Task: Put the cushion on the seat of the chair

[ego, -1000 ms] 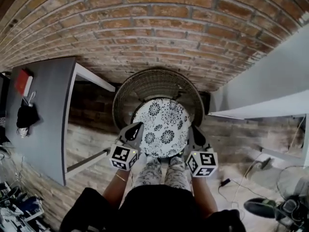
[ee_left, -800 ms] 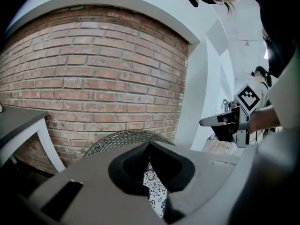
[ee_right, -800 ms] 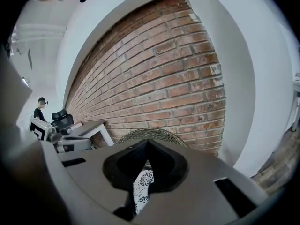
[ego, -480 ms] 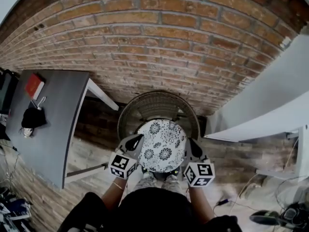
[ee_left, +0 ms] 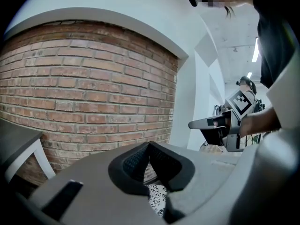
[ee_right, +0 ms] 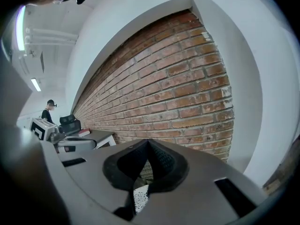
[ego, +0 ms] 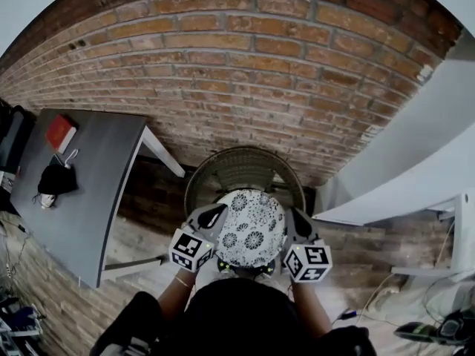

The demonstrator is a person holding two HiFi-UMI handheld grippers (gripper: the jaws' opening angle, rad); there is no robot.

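Observation:
A round white cushion (ego: 249,228) with black flower print hangs between my two grippers, above the round wicker chair (ego: 241,167) that stands against the brick wall. My left gripper (ego: 210,217) is shut on the cushion's left edge and my right gripper (ego: 297,219) on its right edge. In the left gripper view the jaws meet at the tip (ee_left: 149,146), with a strip of the cushion (ee_left: 157,198) pinched below. The right gripper view shows the same: jaws closed (ee_right: 147,144) over the cushion's edge (ee_right: 140,198). The chair's seat is hidden under the cushion.
A grey table (ego: 82,199) stands to the left of the chair with a red book (ego: 59,133) and a black object (ego: 56,180) on it. A white ledge (ego: 393,195) juts in at the right. Cables lie on the floor at the lower right.
Both grippers have risen together with the cushion between them. The chair and floor now look smaller and farther below, and more of the brick wall shows.

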